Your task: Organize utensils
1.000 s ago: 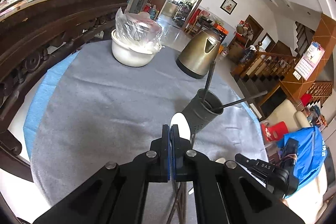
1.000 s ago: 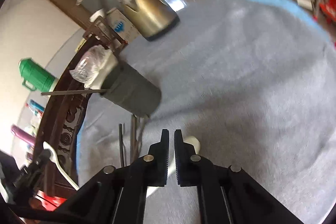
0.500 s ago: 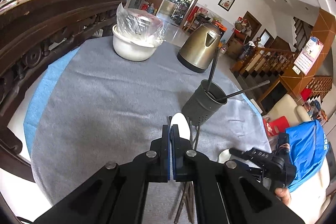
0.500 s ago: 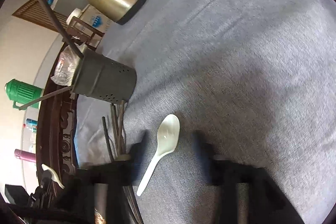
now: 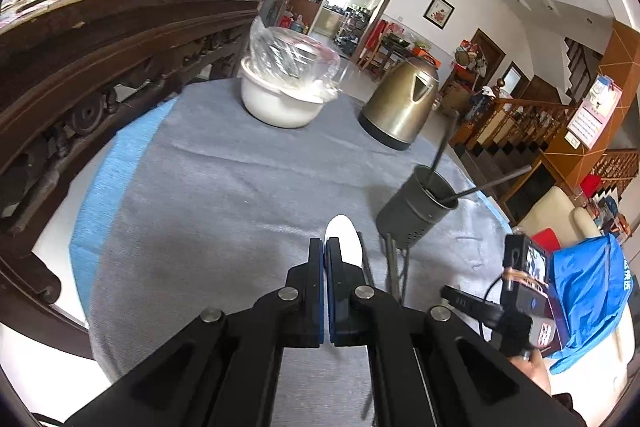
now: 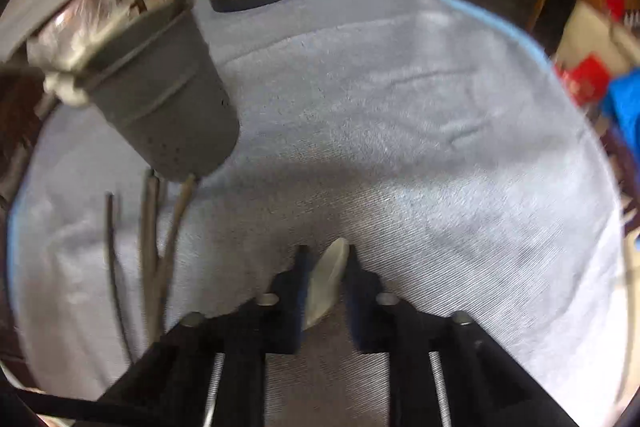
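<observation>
Two grippers over a grey cloth (image 5: 224, 195), each with a white spoon at its tips.

The dark perforated utensil holder (image 5: 416, 211) stands on the cloth with two dark sticks leaning out of it; loose chopsticks (image 6: 150, 247) lie at its base. A gold kettle (image 5: 402, 107) and a white bowl (image 5: 276, 103) wrapped in plastic stand behind. The left gripper (image 5: 324, 263) is clenched on a glossy white spoon (image 5: 345, 239), its bowl poking past the fingertips. Only the blurred right wrist view shows the right gripper (image 6: 325, 259) spread apart around a pale spoon (image 6: 328, 279) lying on the cloth between its fingers.
</observation>
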A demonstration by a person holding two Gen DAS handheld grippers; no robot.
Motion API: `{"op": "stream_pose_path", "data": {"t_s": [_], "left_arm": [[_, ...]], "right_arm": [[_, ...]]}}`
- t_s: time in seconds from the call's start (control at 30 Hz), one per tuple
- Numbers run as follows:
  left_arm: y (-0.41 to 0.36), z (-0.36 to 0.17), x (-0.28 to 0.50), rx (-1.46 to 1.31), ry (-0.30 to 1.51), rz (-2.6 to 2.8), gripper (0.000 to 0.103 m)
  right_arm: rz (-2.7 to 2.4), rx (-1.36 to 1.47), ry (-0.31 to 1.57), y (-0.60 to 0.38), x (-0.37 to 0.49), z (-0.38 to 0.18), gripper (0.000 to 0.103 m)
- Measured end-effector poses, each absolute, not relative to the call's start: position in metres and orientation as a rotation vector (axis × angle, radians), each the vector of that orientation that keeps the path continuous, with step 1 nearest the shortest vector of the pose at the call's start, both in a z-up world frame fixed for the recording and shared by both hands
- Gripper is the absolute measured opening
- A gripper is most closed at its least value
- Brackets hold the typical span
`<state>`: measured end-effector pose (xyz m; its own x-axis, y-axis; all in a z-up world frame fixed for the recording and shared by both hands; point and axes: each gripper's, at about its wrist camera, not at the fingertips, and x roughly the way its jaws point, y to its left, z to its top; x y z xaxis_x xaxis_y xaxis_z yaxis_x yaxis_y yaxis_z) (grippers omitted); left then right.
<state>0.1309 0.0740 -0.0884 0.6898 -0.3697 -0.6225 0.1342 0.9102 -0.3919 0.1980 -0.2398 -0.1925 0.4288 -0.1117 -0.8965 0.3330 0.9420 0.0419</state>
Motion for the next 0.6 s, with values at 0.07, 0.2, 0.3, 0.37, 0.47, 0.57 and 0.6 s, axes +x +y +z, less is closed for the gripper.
{"op": "stream_pose_path", "data": {"t_s": [0.07,0.2,0.3,0.37,0.47,0.57,0.6], "left_arm": [[0.079,-0.088,0.131,-0.334,0.758,-0.281,0.001],[0.082,-0.085,0.133,-0.326,0.755,-0.279,0.001],[0.081,-0.079,0.141,-0.314,0.742,-0.279,0.001],[0.081,-0.069,0.150,-0.303,0.713,-0.274,0.001],[0.079,-0.053,0.164,-0.276,0.657,-0.265,0.001],[0.076,-0.036,0.186,-0.262,0.593,-0.270,0.001],[0.075,-0.031,0.195,-0.262,0.569,-0.270,0.001]], "right_arm": [[-0.265,0.255,1.074,-0.243,0.194,-0.192,0.010],[-0.192,0.397,1.016,-0.264,0.182,-0.184,0.009],[-0.125,0.485,0.895,-0.277,0.168,-0.159,0.009],[-0.101,0.497,0.793,-0.275,0.166,-0.140,0.009],[-0.077,0.509,0.630,-0.277,0.154,-0.106,0.009],[-0.088,0.461,0.459,-0.272,0.145,-0.074,0.009],[-0.098,0.441,0.402,-0.268,0.143,-0.064,0.009]]}}
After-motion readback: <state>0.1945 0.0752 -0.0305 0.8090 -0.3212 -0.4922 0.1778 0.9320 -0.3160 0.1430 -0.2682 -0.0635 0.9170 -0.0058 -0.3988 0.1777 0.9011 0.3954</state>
